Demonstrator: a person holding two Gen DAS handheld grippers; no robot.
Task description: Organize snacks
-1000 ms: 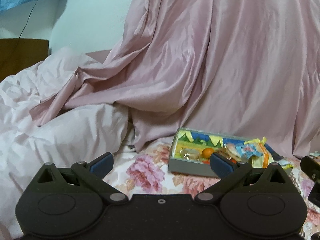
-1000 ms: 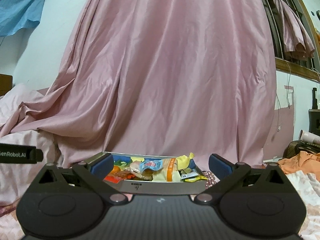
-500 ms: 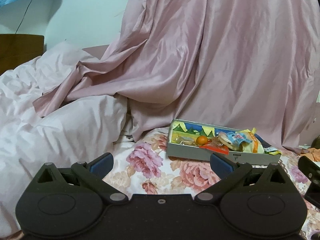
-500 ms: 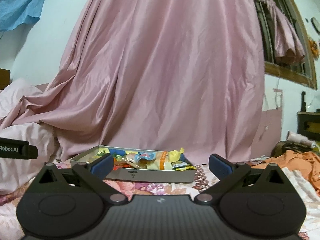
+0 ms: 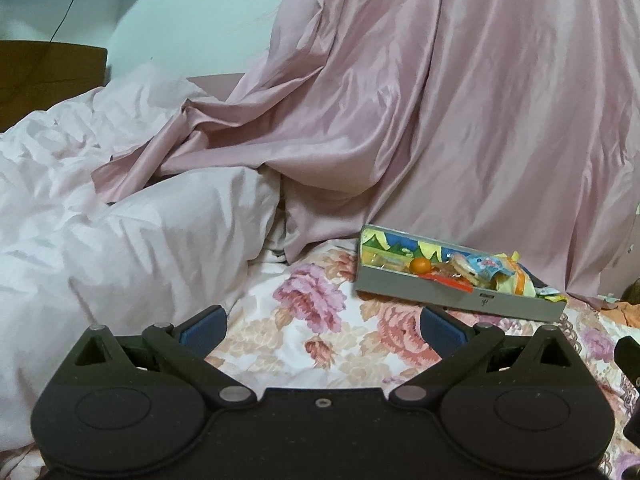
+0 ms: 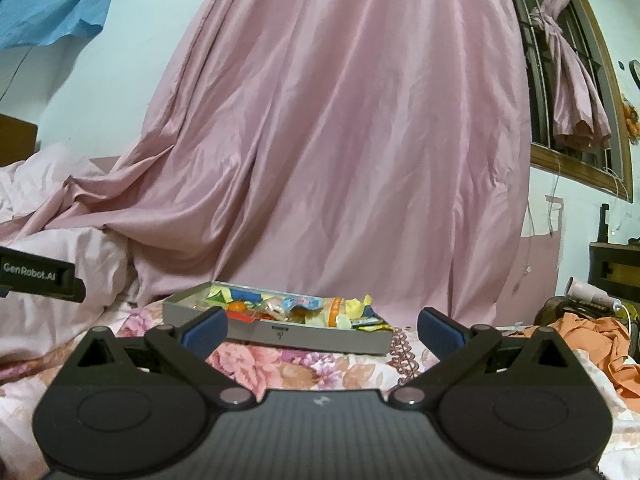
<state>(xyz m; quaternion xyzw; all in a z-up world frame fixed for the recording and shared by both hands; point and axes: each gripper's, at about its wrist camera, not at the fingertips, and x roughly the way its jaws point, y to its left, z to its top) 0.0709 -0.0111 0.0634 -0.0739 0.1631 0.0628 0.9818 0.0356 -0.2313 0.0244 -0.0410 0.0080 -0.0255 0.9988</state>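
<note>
Left wrist view puts your left gripper point(image 5: 322, 326) low over the floral bedsheet point(image 5: 316, 344), its two blue-padded fingers point(image 5: 202, 328) spread wide with nothing between them but the printed roses. The grey snack tray point(image 5: 460, 300) lies ahead and to the right of that gripper, well clear of both pads, resting flat on the sheet with its near wall facing you. Inside it you can make out a small orange fruit point(image 5: 420, 266) near the middle, a round biscuit in a clear wrapper point(image 5: 462, 270) just to its right, and a heap of yellow and orange packets point(image 5: 512, 280) piled at the right end, some spilling over the rim. A rumpled pale pink duvet point(image 5: 120, 248) fills the left side, and a satin pink curtain point(image 5: 440, 120) drapes down behind the tray onto the bed. From the right wrist view, your right gripper point(image 6: 322, 326) is likewise wide open and empty, fingers point(image 6: 440, 328) apart, and the same tray point(image 6: 304, 336) sits straight ahead, centred between the pads but beyond their tips, not touched. The wrappers point(image 6: 304, 306) show over its near wall. At the left edge of this view you see the black body of your other gripper, lettered GenRobot.AI point(image 6: 36, 276). An orange cloth point(image 6: 592, 332) lies crumpled off to the right on the bed.
</note>
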